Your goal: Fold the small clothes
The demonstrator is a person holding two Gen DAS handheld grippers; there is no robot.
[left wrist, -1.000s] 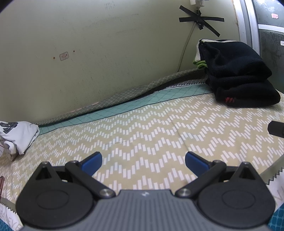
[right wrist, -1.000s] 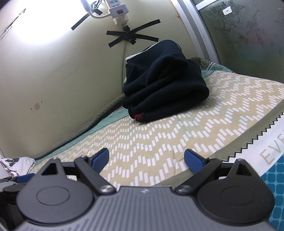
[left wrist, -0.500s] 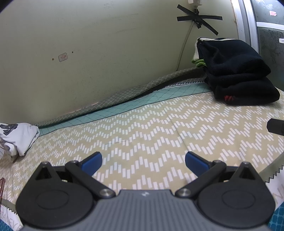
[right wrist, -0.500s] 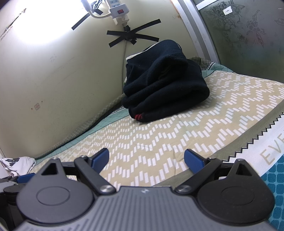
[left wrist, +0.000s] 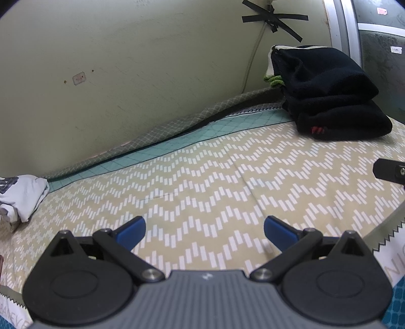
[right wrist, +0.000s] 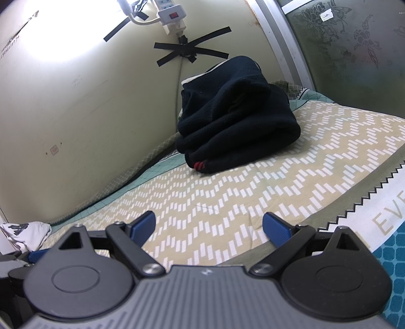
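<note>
Clothes are being seen at two spots on a bed: a folded pile of black garments (left wrist: 329, 96) is lying far ahead and to the right of the left claw (left wrist: 204, 229), against the wall (left wrist: 126, 76), while a crumpled white garment with a dark print (left wrist: 20, 194) is resting well off to that claw's left. Both claws are being held wide, with nothing between the blue fingertips (left wrist: 131, 231). The left claw is being kept low above the zigzag-patterned bedspread (left wrist: 215, 182), and whether it is touching the cloth cannot be told. From the right claw (right wrist: 208, 227), the black pile (right wrist: 235, 121) is being viewed straight ahead and well apart, with a small red mark showing at its lower front edge. The white garment (right wrist: 25, 234) is appearing far to that claw's left, just beyond part of the other claw at the lower left. Black tape strips (right wrist: 189, 50) are being shown crossing on the wall above the pile, under a white power strip (right wrist: 172, 15). A black part of the right claw is entering the left wrist view at its right edge.
</note>
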